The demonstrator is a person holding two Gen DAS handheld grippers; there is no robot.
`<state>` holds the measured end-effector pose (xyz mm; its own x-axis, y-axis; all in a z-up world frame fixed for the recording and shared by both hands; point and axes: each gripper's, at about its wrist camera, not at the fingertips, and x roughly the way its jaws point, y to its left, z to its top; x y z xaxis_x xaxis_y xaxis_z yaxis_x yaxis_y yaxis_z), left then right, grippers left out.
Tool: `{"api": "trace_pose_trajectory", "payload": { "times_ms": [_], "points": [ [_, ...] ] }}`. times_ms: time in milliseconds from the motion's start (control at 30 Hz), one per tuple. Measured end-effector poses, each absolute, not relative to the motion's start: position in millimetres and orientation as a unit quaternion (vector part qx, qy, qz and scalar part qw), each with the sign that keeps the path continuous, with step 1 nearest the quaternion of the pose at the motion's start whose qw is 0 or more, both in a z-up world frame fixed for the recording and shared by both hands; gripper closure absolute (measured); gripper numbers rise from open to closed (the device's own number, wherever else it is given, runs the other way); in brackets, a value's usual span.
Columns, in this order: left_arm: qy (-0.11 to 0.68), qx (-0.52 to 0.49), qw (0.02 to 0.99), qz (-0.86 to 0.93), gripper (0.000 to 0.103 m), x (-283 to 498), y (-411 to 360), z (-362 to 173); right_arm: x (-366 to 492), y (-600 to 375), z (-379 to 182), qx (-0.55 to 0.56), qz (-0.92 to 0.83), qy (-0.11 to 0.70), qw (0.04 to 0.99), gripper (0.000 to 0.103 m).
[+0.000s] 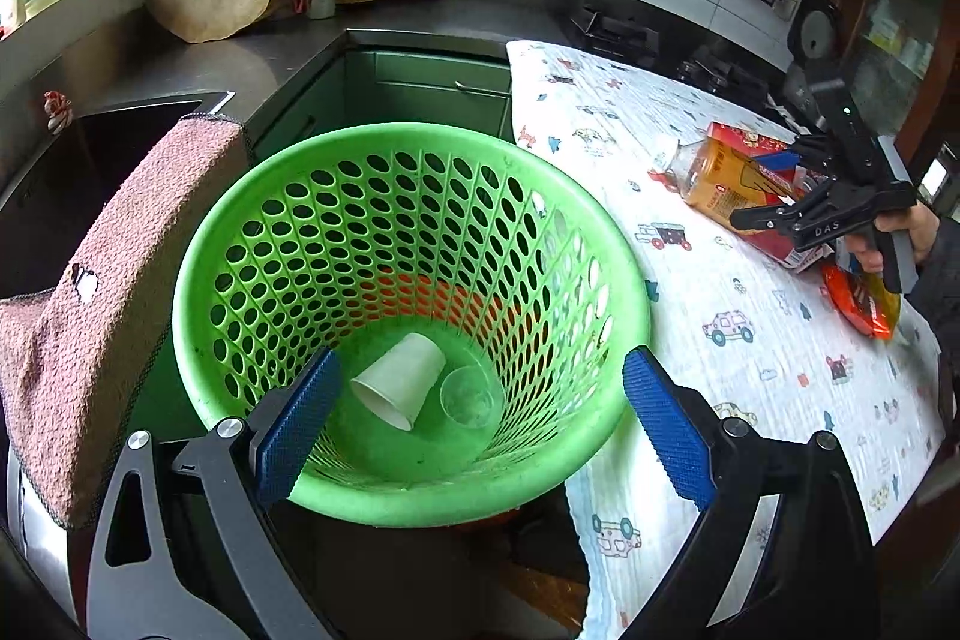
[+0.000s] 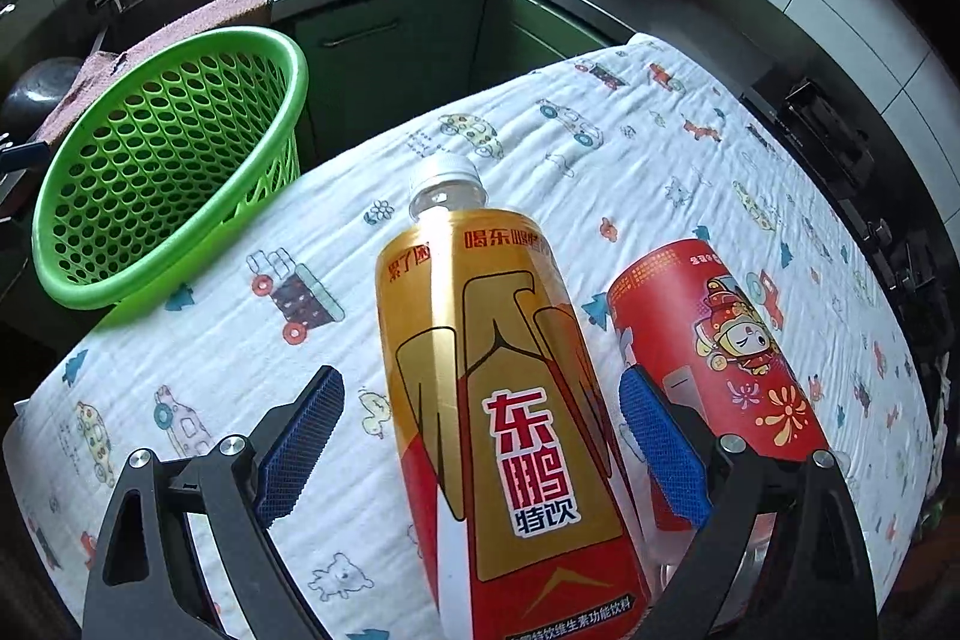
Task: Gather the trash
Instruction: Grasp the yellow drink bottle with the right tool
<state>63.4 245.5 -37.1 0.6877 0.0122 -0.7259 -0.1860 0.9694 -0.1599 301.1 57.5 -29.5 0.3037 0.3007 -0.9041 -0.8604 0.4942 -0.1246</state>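
The gold-and-red labelled clear plastic drink bottle (image 2: 510,400) lies on its side on the cloth-covered tabletop (image 2: 198,340), white cap pointing toward the far edge. It sits between the spread pads of the right claw (image 2: 480,454); the right pad looks close to or against the label, the left pad stands well off, so nothing is clamped yet.

Just beside the bottle, on the right, lies a red printed cardboard tube (image 2: 720,346). The right finger (image 2: 660,454) is wedged into the narrow gap between the two, and closing could pinch or nudge the tube instead. The round, slick bottle could also roll or squirt out if the pads bite off-centre.

An orange-red foil snack wrapper (image 1: 864,304) lies near the tabletop's near edge.

The green perforated plastic basket (image 1: 414,316) stands off the tabletop's left edge, holding a white paper cup (image 1: 399,379) and a clear plastic cup (image 1: 468,397). The left claw (image 1: 480,424) hangs over it, pads wide apart and empty; a short toss could miss the rim.
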Motion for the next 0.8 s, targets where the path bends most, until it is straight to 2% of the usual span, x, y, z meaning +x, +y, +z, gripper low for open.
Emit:
{"api": "trace_pose_trajectory", "payload": {
  "times_ms": [133, 233, 367, 800],
  "points": [
    [0.395, -0.108, 0.911, 0.05, 0.01, 73, 243, -38, 308, 56, -34, -0.307, 0.397, 0.45, 0.738, 0.013],
    [0.399, -0.113, 0.909, 0.044, 0.01, 78, 241, -40, 309, 58, -36, -0.296, 0.409, 0.463, 0.729, 0.025],
    [0.401, -0.109, 0.909, 0.039, 0.01, 82, 234, -41, 304, 60, -40, -0.315, 0.397, 0.46, 0.729, 0.033],
    [0.394, -0.095, 0.914, -0.008, 0.01, 96, 191, -25, 279, 39, -6, -0.26, 0.399, 0.449, 0.756, 0.036]
  ]
}}
